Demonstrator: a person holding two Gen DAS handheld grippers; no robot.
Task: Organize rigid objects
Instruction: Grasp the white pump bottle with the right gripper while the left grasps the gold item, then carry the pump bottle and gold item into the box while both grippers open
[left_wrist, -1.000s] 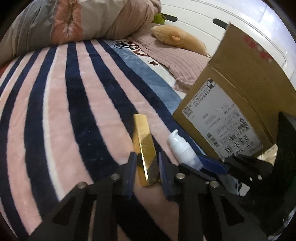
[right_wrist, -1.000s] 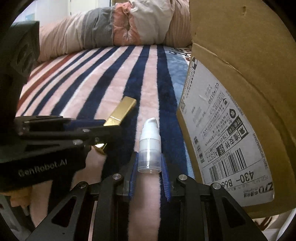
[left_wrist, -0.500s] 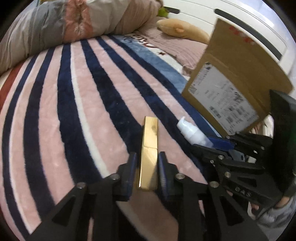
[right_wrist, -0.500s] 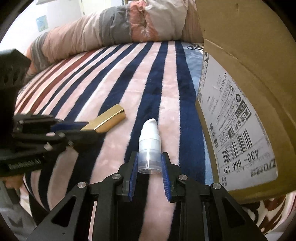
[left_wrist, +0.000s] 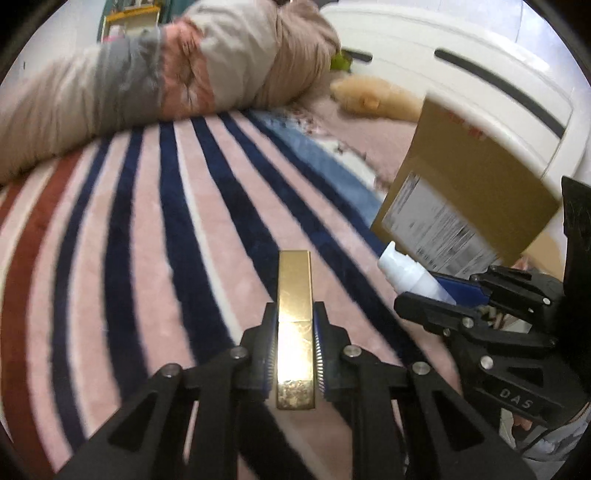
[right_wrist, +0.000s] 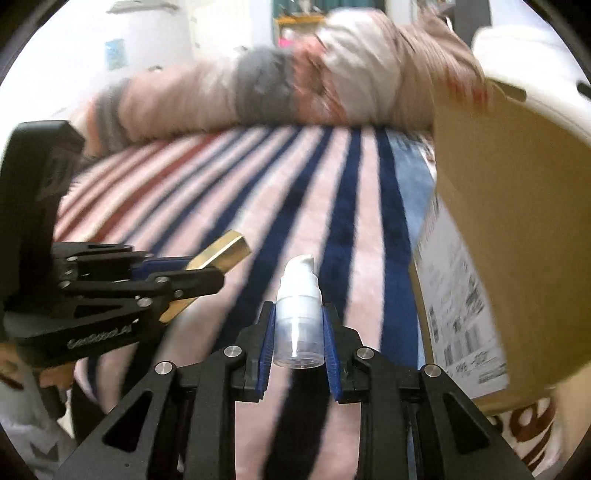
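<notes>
My left gripper (left_wrist: 294, 317) is shut on a gold rectangular tube (left_wrist: 294, 295) and holds it above the striped blanket (left_wrist: 147, 258). My right gripper (right_wrist: 297, 321) is shut on a white pump bottle (right_wrist: 297, 295), also lifted off the blanket. Each gripper shows in the other's view: the right one with the bottle (left_wrist: 410, 275) at the lower right, the left one with the gold tube (right_wrist: 221, 254) at the left. A brown cardboard box (left_wrist: 469, 192) with a shipping label stands to the right; it also shows in the right wrist view (right_wrist: 517, 221).
A rolled quilt (left_wrist: 166, 81) lies across the far side of the bed. A tan plush toy (left_wrist: 373, 98) rests by the white headboard (left_wrist: 461, 74). The striped blanket (right_wrist: 295, 192) spreads out ahead of both grippers.
Both grippers have risen off the blanket with their objects. The left gripper closed on the gold tube, which now points straight ahead. The box looks farther away.
</notes>
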